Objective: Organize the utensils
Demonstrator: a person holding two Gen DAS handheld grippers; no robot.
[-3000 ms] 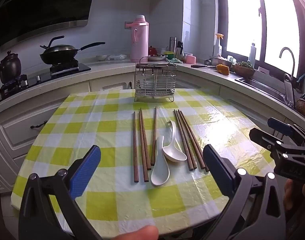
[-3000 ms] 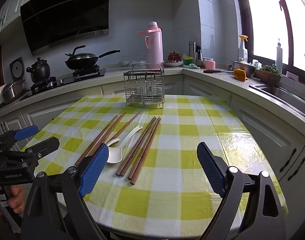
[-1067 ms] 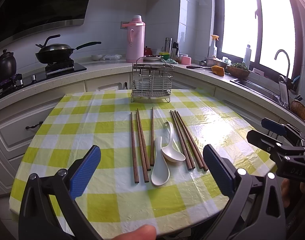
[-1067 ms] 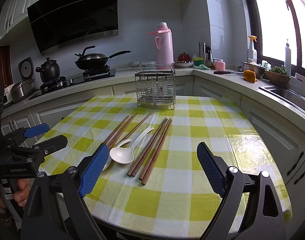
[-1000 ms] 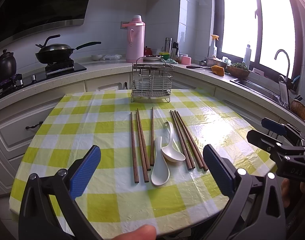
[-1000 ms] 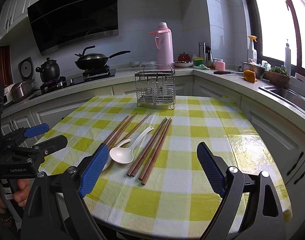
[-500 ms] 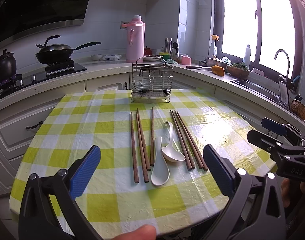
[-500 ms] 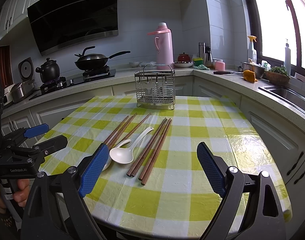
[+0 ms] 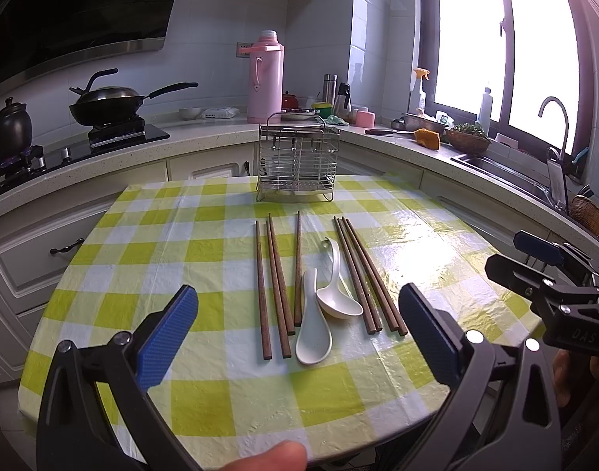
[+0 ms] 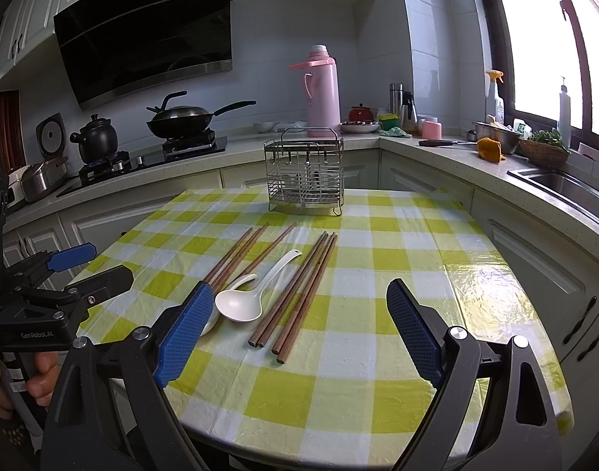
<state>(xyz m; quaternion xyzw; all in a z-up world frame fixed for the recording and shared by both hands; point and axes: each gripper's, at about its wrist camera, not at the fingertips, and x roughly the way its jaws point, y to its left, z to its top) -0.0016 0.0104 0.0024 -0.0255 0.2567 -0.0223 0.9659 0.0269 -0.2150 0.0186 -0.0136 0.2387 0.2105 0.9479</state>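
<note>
Nothing has shifted this past second; left tool (image 9: 297, 327) and right tool (image 10: 299, 327) both hover spread wide; brown wooden chopsticks (image 9: 277, 278) and white ceramic spoons (image 9: 314, 322) lie untouched on the checked tabletop (image 9: 150, 259), wire metal rack (image 9: 297, 168) waiting beyond; sorting hasn't begun.

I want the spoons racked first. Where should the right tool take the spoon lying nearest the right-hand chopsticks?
Probably the handle of the right spoon, mid-length, from above, fingers either side. It is slim and angles up off the tablecloth, while the bowl is wide and lies low. The right chopsticks lie close alongside, so the right tool, now open, needs care.
</note>
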